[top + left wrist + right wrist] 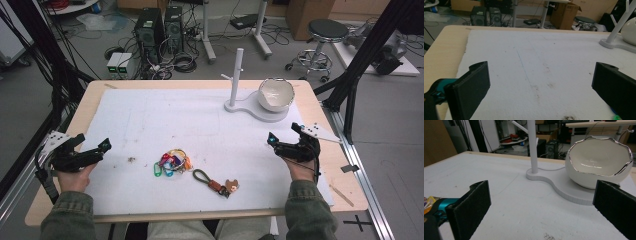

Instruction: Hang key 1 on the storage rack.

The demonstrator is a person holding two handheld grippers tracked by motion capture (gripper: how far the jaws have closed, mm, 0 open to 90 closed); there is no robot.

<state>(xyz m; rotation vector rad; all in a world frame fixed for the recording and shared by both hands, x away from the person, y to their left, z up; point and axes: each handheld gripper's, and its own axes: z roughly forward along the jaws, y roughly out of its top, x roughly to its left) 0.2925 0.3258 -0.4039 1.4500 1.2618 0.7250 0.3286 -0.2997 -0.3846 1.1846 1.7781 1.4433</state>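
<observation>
Cluttered floor and cables lie beyond the worktop (95, 100); from above, colourful key tags (172, 162) and a strap keychain (215, 184) sit bottom centre. Left hand-held gripper (540, 85) gapes wide, empty. Right hand-held gripper (541, 206) likewise, facing the white bowl (599, 165) at upper right.

From my station I see a light wooden counter (320, 107) topped by a white foam mat (165, 120), standing on a grey floor (30, 95); beyond its far edge two black computer towers (159, 27) sit among tangled cables (175, 62), with two small white boxes (119, 63) just beside them; the white legs of another desk (207, 35) rise behind; a black-seated round stool (325, 37) on castors stands far right, near a brown cardboard box (305, 15); black frame struts (367, 50) slant down on the right, and bundled black cables (30, 45) hang along the left; the lighting is even and soft.
</observation>
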